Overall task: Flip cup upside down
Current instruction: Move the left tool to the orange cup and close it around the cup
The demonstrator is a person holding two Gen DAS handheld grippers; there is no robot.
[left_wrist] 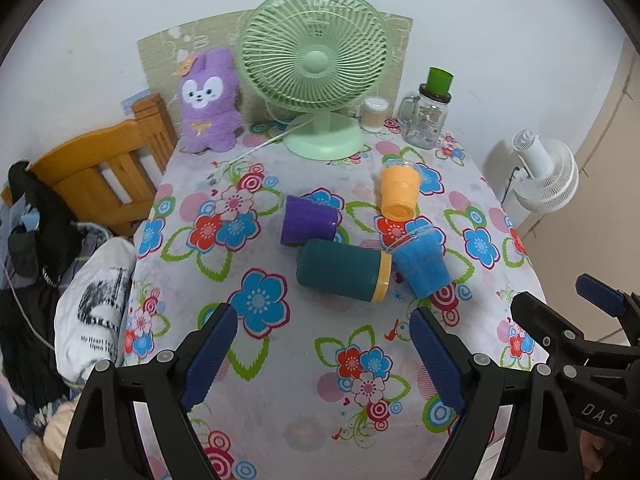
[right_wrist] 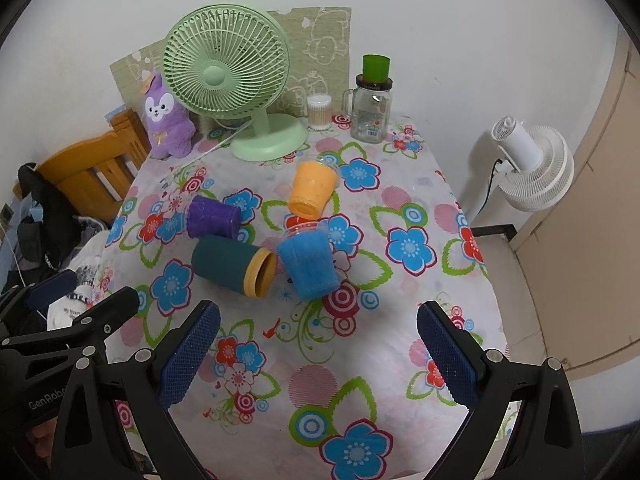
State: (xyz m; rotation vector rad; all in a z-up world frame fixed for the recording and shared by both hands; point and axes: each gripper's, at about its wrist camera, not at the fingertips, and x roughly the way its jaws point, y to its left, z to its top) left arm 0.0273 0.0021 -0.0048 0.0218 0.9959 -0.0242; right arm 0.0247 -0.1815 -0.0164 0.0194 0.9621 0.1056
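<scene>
Both the left claw (left_wrist: 322, 354) and right claw (right_wrist: 318, 354) hang spread and empty, short of the dark green cup (right_wrist: 232, 266) lying sideways on the bench (right_wrist: 360, 360), touching the blue cup (right_wrist: 308, 264).

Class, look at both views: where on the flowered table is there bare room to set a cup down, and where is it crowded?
Free: the near stretch between the left claw, right claw and teal cup; also beside the glass jar. Crowded: the middle, where purple cup, orange cup and blue cup cluster.
</scene>
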